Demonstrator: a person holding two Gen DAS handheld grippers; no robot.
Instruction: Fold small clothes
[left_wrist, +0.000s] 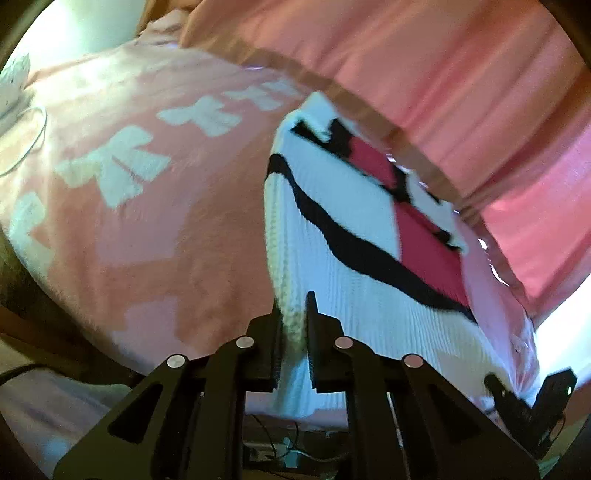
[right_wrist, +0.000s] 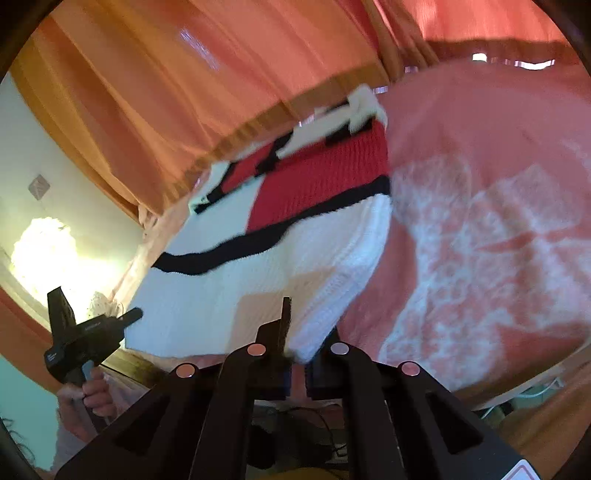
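- Left wrist view: the left claw (left_wrist: 293, 321) is pressed together on the ribbed near hem of the knitted sweater (left_wrist: 354, 229), white with a black stripe and red panels.
- The sweater lies on the bed, over a pink blanket (left_wrist: 155, 206) with pale bow shapes. Its far end reaches toward the pink curtain (left_wrist: 443, 85) behind the bed, and its near edge is raised off the blanket.
- Right wrist view: the right claw (right_wrist: 295, 336) pinches the other near corner of the same hem. The knit (right_wrist: 258, 266) sags a little between the two grips.
- In that view the left tool (right_wrist: 79, 339) shows at the far left, held in a hand (right_wrist: 92, 397). The two grips sit well apart along the hem.
- I judge the step in hand to be carrying the near hem over toward the far end, to fold the sweater across its middle.
- To do it well, both claws should rise together and stay level, so the hem stays taut and straight.
- Keep the two grips the same way apart. Drifting inward would bunch the knit.
- The loose, thick weave may slip from a shallow pinch, so move slowly and keep both claws closed until the hem lies on the far part.
- Set the hem down square with the shoulders, then let go.
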